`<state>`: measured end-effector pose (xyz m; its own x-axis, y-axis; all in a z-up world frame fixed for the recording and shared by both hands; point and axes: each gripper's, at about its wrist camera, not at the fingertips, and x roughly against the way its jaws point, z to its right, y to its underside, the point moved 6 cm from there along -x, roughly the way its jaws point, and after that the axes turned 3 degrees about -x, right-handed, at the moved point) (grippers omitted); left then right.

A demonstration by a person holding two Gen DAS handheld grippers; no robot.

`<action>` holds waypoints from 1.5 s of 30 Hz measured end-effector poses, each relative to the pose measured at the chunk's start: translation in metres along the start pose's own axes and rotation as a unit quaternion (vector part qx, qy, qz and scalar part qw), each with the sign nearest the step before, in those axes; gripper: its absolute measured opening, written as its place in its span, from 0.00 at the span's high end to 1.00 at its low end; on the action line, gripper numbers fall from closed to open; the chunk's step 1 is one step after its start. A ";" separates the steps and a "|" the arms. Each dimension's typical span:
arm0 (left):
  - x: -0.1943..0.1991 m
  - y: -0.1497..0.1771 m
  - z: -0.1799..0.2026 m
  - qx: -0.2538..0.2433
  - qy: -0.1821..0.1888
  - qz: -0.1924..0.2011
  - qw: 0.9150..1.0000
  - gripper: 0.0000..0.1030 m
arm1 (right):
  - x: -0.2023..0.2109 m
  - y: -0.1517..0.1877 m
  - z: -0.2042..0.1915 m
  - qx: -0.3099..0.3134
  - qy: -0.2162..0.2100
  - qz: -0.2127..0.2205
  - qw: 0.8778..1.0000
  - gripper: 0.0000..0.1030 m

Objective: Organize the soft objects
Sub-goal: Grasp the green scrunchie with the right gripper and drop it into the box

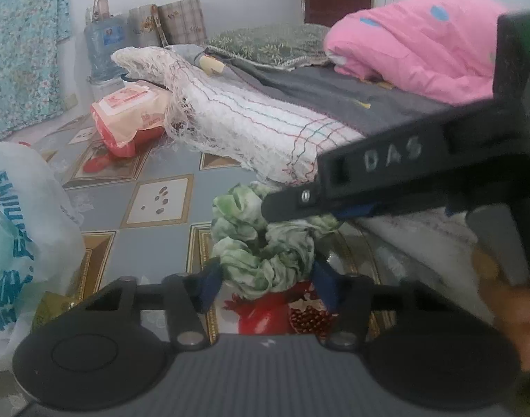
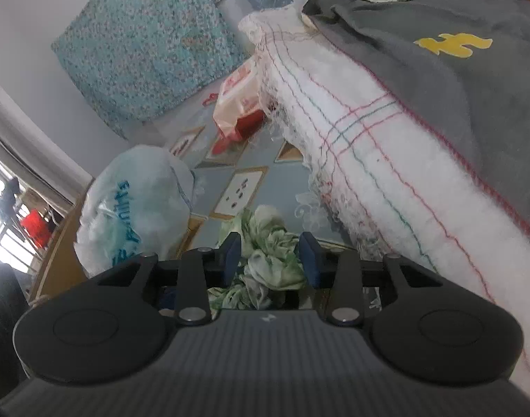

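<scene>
A crumpled green-and-white cloth (image 1: pixel 261 243) hangs in front of the mattress edge. My left gripper (image 1: pixel 265 283) has its blue pads on either side of the cloth's lower part and grips it. My right gripper (image 1: pixel 289 205) reaches in from the right in the left wrist view and pinches the cloth's top. In the right wrist view the same cloth (image 2: pixel 270 260) bunches between the right gripper's (image 2: pixel 270 260) blue pads. A pink quilt (image 1: pixel 414 41) lies on the bed.
A mattress with a white fringed blanket (image 1: pixel 251 121) and a grey sheet (image 2: pixel 439 80) fills the right side. A white plastic bag (image 1: pixel 18 239) sits left on the patterned floor. A red-and-cream packet (image 1: pixel 129 118) lies by the mattress. A water jug (image 1: pixel 103 48) stands at the wall.
</scene>
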<state>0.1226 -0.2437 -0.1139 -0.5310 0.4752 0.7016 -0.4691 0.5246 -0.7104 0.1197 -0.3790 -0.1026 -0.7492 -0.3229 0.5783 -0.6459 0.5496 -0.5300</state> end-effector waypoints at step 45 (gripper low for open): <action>0.293 0.151 -0.262 0.288 -0.187 -0.045 0.938 0.68 | -0.137 0.134 -0.412 0.225 -0.292 -0.351 0.861 0.55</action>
<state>0.0811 0.1598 -0.0013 -0.6317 0.1091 0.7675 -0.7696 0.0306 -0.6378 0.1962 0.0562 0.0030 -0.0128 -0.8588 0.5121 -0.8624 -0.2498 -0.4404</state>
